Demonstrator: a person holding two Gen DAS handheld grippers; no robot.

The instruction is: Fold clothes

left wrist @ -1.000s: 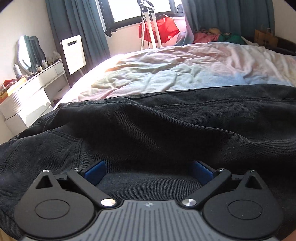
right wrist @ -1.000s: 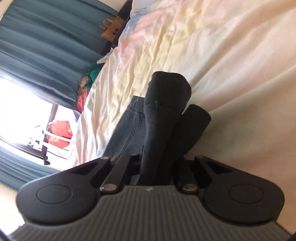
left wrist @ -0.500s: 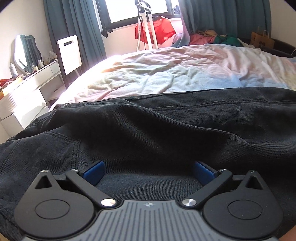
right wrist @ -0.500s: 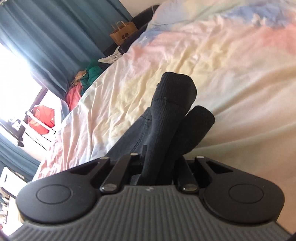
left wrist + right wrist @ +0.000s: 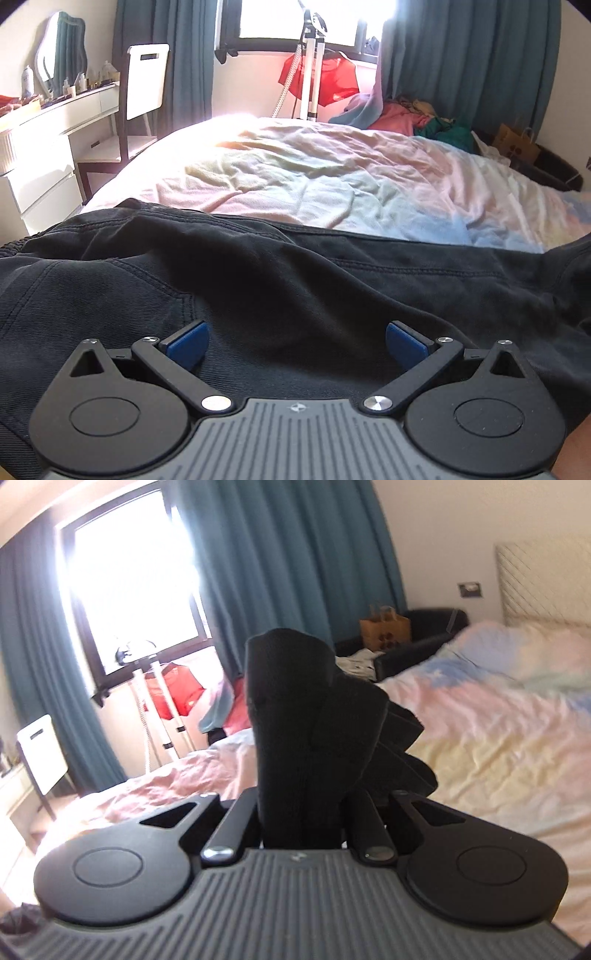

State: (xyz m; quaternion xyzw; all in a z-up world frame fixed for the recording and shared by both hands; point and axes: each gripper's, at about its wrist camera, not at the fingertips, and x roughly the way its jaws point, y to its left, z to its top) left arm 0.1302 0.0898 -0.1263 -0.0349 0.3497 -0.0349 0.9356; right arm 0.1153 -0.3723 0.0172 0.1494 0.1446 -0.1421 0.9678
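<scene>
Black denim trousers (image 5: 295,280) lie spread across the near side of the bed, filling the lower half of the left wrist view. My left gripper (image 5: 295,343) is open, its blue pads (image 5: 186,341) wide apart and resting on the cloth. My right gripper (image 5: 306,808) is shut on a bunched fold of the same black trousers (image 5: 295,709). The fold sticks up between the jaws and hides the fingertips. The right gripper is held above the bed.
The bed has a pastel crumpled sheet (image 5: 332,177). A white dresser (image 5: 40,155) and chair (image 5: 144,88) stand at the left. A garment steamer pole (image 5: 308,66) with a red garment stands by the window. A clothes pile (image 5: 417,118) and paper bag (image 5: 386,629) lie beyond the bed.
My right gripper has lifted and swung upright with the fold still in it, from looking down at the sheet to looking across the room. The left view has shifted slightly right.
</scene>
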